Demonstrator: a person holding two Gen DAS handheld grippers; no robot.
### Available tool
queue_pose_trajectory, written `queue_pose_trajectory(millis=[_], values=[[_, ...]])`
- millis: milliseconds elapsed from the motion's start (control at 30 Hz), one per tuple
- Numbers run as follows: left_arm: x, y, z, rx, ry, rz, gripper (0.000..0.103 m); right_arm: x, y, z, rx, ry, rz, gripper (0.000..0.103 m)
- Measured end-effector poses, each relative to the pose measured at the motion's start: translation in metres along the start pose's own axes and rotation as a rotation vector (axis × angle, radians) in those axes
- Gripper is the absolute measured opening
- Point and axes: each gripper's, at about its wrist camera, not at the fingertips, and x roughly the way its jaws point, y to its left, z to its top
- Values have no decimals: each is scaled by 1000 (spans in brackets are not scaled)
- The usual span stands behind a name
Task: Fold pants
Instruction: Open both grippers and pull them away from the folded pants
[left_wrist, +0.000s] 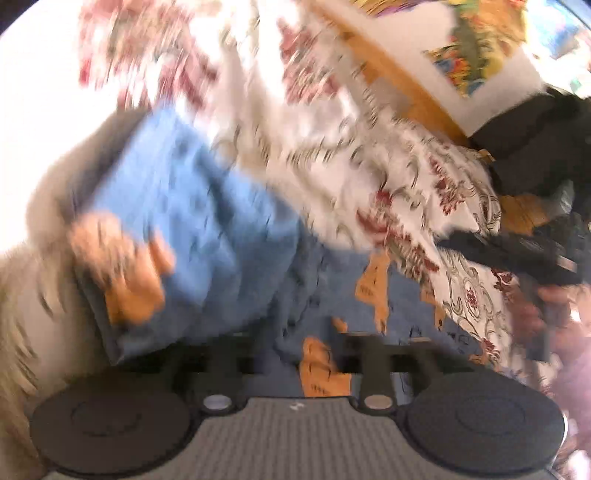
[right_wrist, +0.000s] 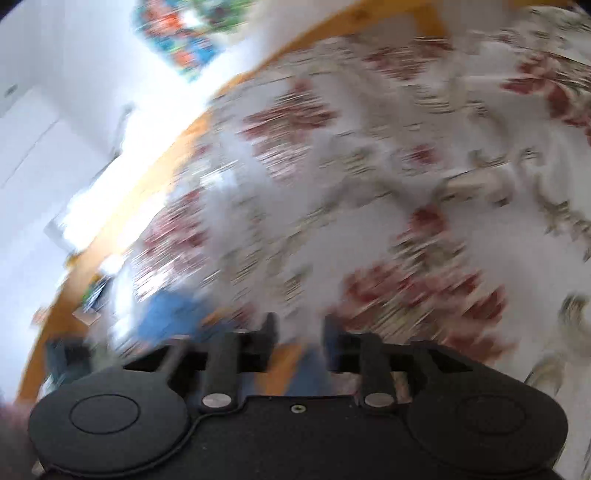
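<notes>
Both views are blurred by motion. In the left wrist view the light blue pants (left_wrist: 192, 206), printed with orange patches, hang bunched over a floral bedspread (left_wrist: 369, 147). My left gripper (left_wrist: 299, 347) is shut on a fold of the pants, and the cloth covers its fingertips. At the right edge a hand holds my black right gripper (left_wrist: 517, 254) over the bedspread. In the right wrist view, my right gripper (right_wrist: 298, 332) is shut on blue and orange cloth of the pants (right_wrist: 166, 314), with the bedspread (right_wrist: 369, 166) beyond it.
A wooden bed frame (left_wrist: 399, 81) (right_wrist: 147, 184) borders the bedspread. Beyond it is a white wall with a colourful picture (left_wrist: 469, 55) (right_wrist: 177, 37). A dark shape (left_wrist: 535, 147) sits at the right. A cream fluffy surface (left_wrist: 22, 314) fills the lower left.
</notes>
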Motion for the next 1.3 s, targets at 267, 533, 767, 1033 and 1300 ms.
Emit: queue_pose_trajectory(millis=[267, 533, 767, 1033, 1300], values=[[-7, 22, 3, -12, 24, 49, 31, -49, -1, -128, 78, -22, -217, 52], [-29, 13, -7, 26, 37, 181, 38, -182, -9, -218, 268, -406, -647, 72], [-24, -104, -39, 302, -77, 212, 95, -212, 53, -294, 423, -570, -869, 99], [46, -296, -38, 782, 155, -100, 102, -226, 55, -339, 532, -723, -824, 99], [82, -420, -66, 1388, 348, -220, 103, -244, 5, -370, 917, -896, -453, 86]])
